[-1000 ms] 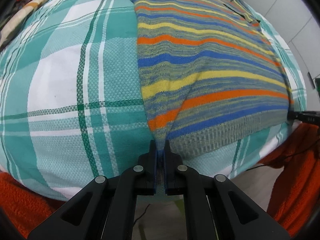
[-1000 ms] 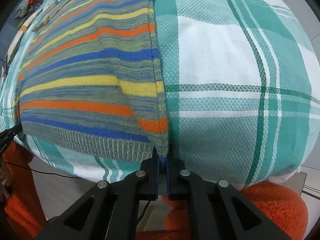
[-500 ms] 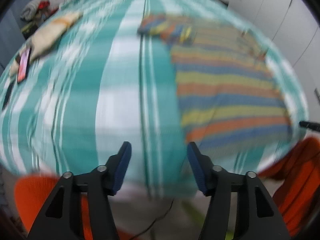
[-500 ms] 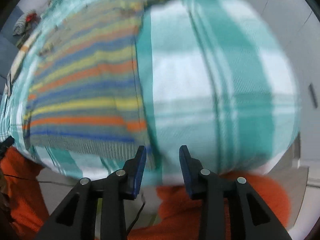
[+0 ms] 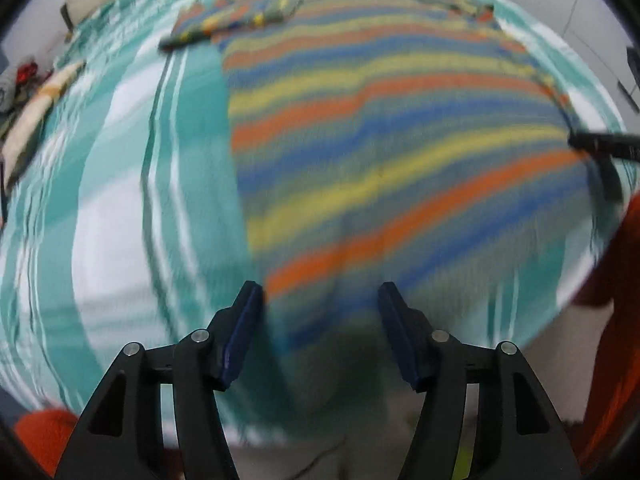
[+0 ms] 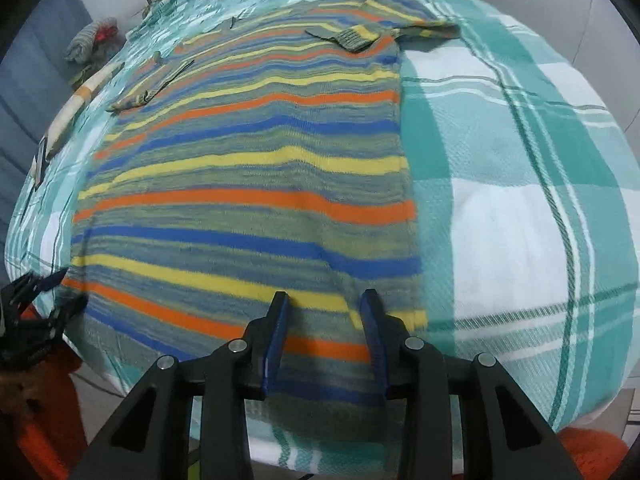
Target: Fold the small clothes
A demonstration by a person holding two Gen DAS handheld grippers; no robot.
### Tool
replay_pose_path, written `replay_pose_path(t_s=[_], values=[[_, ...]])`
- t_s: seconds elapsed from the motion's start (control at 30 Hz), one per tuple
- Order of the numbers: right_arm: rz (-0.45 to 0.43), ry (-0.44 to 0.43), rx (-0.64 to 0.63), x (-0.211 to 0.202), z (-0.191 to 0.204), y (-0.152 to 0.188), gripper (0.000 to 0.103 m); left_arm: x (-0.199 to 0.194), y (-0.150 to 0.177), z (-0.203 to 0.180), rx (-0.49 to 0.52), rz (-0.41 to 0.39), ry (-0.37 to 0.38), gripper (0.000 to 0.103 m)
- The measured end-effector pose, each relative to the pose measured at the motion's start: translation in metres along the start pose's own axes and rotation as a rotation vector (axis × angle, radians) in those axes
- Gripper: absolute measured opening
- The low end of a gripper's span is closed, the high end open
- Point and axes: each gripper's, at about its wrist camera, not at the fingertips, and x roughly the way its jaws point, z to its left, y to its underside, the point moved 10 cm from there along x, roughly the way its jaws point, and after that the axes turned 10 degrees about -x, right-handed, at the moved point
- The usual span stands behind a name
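Note:
A striped knit sweater (image 6: 256,184) in orange, blue, yellow and grey-green lies flat on the teal plaid bed cover (image 6: 520,184). Both sleeves are folded in near its far end. My right gripper (image 6: 325,300) is open and empty, hovering over the sweater's near right hem corner. My left gripper (image 5: 320,292) is open wide and empty above the sweater (image 5: 400,140) at its near left hem; this view is blurred. The right gripper's tips (image 5: 600,148) show at the right edge of the left wrist view.
The bed's near edge drops to the floor just below both grippers. Orange plush fabric (image 6: 40,420) sits at the lower corners. A pillow (image 5: 36,120) and small items lie at the bed's far left. White wall panels stand on the right.
Both grippers let go of the sweater's hem corners, opened and pulled back and up. The sweater now lies flat. The left gripper has since swung right over the sweater.

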Motion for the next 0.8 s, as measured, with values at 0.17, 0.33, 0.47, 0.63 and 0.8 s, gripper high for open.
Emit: replay_pose_path(t_s=[0.17,0.33,0.47,0.63,0.8], values=[[-0.01,0.01,0.011,0.0,0.002,0.002,0.039,-0.011,0.026,0.006,0.01,0.103,-0.026,0.057],[-0.03,0.007,0.019,0.008,0.0,0.001,0.044,-0.077,-0.036,-0.002,0.05,-0.07,0.021,0.067],[-0.041,-0.01,0.041,0.006,-0.005,0.005,0.046,-0.108,-0.148,-0.006,0.14,-0.312,-0.011,0.085],[-0.05,-0.036,0.069,0.006,-0.008,0.004,0.046,-0.032,-0.212,-0.011,0.369,-0.258,-0.132,0.082],[-0.058,-0.038,0.071,0.005,-0.008,0.004,0.046,0.048,-0.238,0.003,0.456,-0.161,-0.244,0.07]])
